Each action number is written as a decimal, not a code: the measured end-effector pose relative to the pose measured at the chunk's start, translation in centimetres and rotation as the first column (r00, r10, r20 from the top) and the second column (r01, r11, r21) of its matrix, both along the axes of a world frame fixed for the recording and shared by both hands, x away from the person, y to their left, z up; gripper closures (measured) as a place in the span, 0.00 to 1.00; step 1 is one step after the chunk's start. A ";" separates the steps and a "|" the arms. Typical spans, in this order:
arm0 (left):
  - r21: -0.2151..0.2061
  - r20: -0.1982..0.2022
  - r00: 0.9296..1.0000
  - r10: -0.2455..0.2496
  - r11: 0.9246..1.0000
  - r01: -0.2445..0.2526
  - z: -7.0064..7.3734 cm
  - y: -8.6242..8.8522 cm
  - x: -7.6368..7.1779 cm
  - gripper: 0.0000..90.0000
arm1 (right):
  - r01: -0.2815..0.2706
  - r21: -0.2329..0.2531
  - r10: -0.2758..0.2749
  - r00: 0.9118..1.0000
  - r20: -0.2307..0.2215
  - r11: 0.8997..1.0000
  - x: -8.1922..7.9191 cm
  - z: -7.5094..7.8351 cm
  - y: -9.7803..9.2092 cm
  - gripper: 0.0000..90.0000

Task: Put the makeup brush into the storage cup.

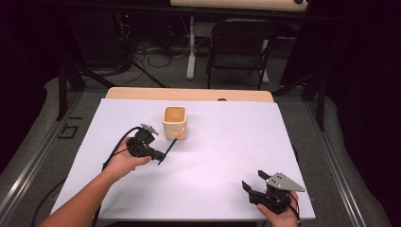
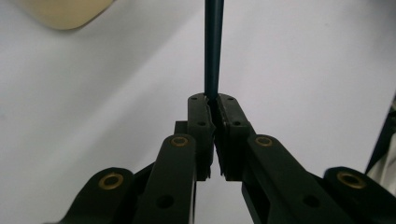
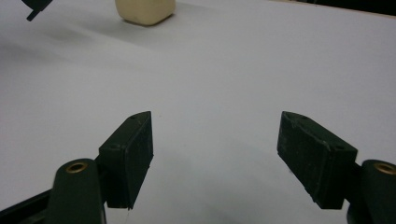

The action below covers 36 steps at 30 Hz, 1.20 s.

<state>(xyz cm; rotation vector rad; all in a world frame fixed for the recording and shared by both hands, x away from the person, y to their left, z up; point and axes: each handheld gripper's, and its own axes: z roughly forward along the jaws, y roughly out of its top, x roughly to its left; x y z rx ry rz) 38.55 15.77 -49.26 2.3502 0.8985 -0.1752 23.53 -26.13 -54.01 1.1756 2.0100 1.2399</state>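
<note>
Two grippers: both over the white desk (image 1: 227, 156), well apart.
Left gripper (image 1: 160, 156): clamped tight on the pencil (image 1: 172, 143).
Pencil: slants up toward the cup (image 1: 175, 122), its tip at the cup's near wall.
Right gripper (image 1: 253, 182): jaws spread wide, empty, near the desk's front edge.

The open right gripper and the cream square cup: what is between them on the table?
Nothing: in the right gripper view, only bare white tabletop lies between the right gripper and the cream square cup.
</note>
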 end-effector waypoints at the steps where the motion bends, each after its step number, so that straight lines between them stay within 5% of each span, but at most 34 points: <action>1: -0.015 0.004 1.000 0.004 1.000 -0.004 0.0 -0.1 -0.2 0.95 | 0.002 0.007 -0.002 1.000 -0.002 1.000 0.0 -0.1 0.0 0.31; 7: -0.112 0.018 0.999 0.031 0.993 -0.029 0.1 -0.5 -1.2 0.95 | -0.004 0.004 0.004 1.000 -0.014 1.000 0.1 0.0 0.2 0.35; 13: -0.163 0.033 0.997 0.070 0.985 -0.064 -0.1 -0.7 -1.7 0.95 | -0.022 0.021 0.023 1.000 -0.022 1.000 0.3 0.2 0.5 0.39; 25: -0.297 0.056 0.988 0.146 0.947 -0.123 -1.2 -0.3 -3.4 0.95 | -0.063 -0.021 0.061 0.994 -0.086 0.998 1.1 0.8 1.8 0.40; 36: -0.365 0.059 0.981 0.186 0.918 -0.152 -1.9 0.2 -4.2 0.95 | -0.094 0.024 0.096 0.989 -0.114 0.995 2.6 1.6 3.1 0.51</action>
